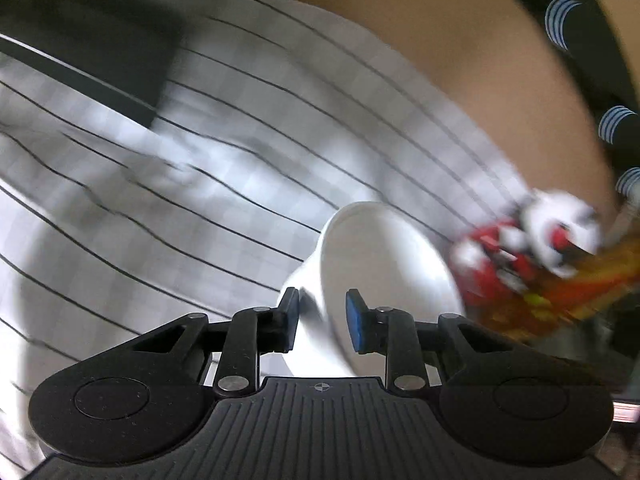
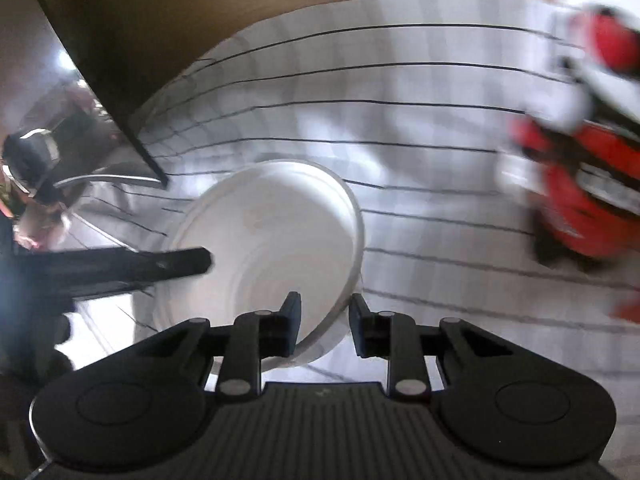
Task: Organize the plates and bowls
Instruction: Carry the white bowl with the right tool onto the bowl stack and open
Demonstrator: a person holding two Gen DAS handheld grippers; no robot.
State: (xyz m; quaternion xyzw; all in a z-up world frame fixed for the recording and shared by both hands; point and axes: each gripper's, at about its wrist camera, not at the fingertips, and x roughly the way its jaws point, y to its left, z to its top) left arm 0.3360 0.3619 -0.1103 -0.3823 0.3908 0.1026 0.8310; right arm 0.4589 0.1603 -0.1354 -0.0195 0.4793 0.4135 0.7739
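A white bowl (image 1: 384, 264) hangs tilted above the striped tablecloth (image 1: 200, 200), its mouth turned to the right. My left gripper (image 1: 323, 318) is shut on its wall, with the blue pad inside and the other finger outside. In the right wrist view the same bowl (image 2: 272, 232) shows its hollow. My right gripper (image 2: 325, 320) is shut on the near rim, which runs between its two fingers. A black finger (image 2: 180, 264) of the left gripper reaches in from the left and lies over the bowl's far-left rim. Both views are blurred.
A red and white packet (image 1: 500, 264) lies to the right of the bowl and also shows as a blurred packet (image 2: 580, 208) at the right edge. A dark block (image 1: 100, 48) sits on the cloth at the far left. A dark board edge (image 2: 120, 92) slants down at the upper left.
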